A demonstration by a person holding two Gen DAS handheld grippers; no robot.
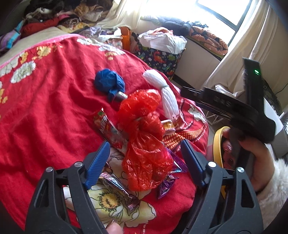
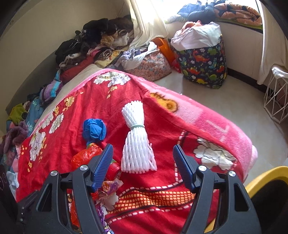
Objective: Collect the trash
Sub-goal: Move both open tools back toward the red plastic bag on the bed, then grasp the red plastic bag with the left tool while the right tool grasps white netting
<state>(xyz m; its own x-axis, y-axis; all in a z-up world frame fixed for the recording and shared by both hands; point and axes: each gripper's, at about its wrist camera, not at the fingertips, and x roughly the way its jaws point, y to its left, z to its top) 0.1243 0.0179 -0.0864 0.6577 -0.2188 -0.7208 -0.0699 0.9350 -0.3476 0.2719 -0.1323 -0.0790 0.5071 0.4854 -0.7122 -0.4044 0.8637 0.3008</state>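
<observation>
Glossy crinkled plastic red bag [image 1: 144, 144]; white foam net [image 2: 136, 142]; matt plush blanket [image 2: 75, 144]; shiny foil wrappers [image 1: 166, 183].

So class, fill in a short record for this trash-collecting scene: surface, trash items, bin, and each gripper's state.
surface: red floral blanket
trash items: red plastic bag, blue crumpled wad, white foam net sleeve, purple foil wrapper
bin: yellow-rimmed bin, beside the blanket's edge
left gripper: open, red plastic bag between the jaws
right gripper: open, above the white foam net sleeve

bright daylight from the blown-out window [image 1: 223, 9], fisheye-warped edges, slight blur
</observation>
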